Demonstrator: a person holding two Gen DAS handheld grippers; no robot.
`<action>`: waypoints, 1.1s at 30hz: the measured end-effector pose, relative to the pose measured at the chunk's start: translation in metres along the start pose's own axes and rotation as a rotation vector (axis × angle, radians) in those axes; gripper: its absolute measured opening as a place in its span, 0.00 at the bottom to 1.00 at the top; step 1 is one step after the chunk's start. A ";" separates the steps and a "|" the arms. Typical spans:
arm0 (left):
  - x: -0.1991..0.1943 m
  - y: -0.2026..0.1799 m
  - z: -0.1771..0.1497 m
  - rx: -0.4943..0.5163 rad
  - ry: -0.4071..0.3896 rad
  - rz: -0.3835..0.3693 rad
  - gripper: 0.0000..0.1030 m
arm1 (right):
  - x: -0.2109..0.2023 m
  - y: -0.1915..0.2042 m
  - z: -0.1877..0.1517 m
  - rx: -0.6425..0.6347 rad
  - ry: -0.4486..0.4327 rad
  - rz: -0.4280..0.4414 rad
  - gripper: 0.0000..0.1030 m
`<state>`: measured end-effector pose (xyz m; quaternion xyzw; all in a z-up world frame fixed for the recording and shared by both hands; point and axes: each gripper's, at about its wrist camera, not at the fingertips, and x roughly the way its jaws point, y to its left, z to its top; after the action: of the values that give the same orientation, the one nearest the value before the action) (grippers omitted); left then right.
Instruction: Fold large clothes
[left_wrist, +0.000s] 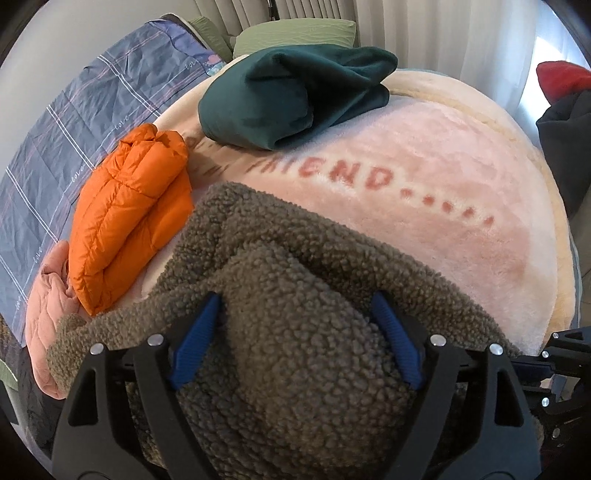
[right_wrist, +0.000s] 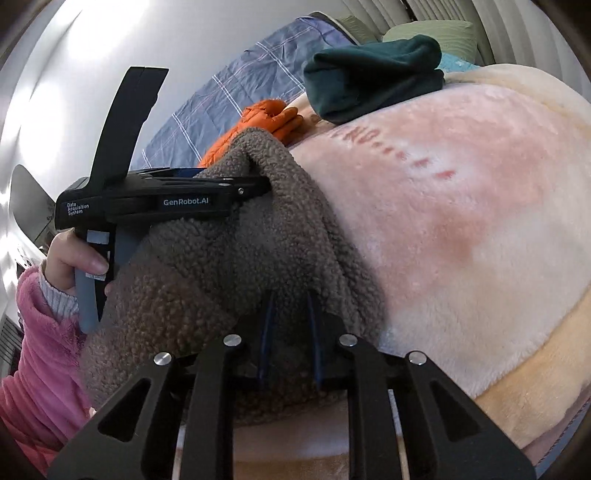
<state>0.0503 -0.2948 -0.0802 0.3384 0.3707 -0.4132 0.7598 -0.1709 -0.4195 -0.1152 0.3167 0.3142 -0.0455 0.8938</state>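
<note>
Fuzzy brown coat (left_wrist: 295, 314) fills the front, bunched on the pink blanket (left_wrist: 443, 192) covering the bed. Left gripper (left_wrist: 295, 325) has wide fingers (left_wrist: 195, 343) around a fat lump, and right gripper (right_wrist: 290, 332) has narrow fingers pinching its edge, probably to lift and fold it. Beyond the coat sit an orange jacket (left_wrist: 129, 214) and green top (left_wrist: 295, 96), likely done.

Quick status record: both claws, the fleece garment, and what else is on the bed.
left claw: jaws wide, a thick bunch of brown fleece jacket between them
right claw: shut on the jacket's edge
orange puffer jacket: folded, left of the fleece
green garment: folded, farther back
surface: pink blanket
</note>
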 end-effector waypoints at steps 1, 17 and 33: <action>0.000 0.000 0.000 -0.001 0.000 -0.001 0.83 | 0.001 0.000 -0.001 0.003 0.000 0.001 0.17; 0.004 0.005 0.002 -0.017 0.025 -0.021 0.84 | -0.020 0.022 0.015 -0.008 -0.115 0.055 0.26; -0.020 0.035 0.016 -0.130 -0.053 -0.098 0.30 | 0.011 0.023 0.011 0.040 -0.019 0.088 0.63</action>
<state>0.0781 -0.2849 -0.0484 0.2588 0.3925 -0.4338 0.7686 -0.1497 -0.4071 -0.1027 0.3474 0.2907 -0.0155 0.8914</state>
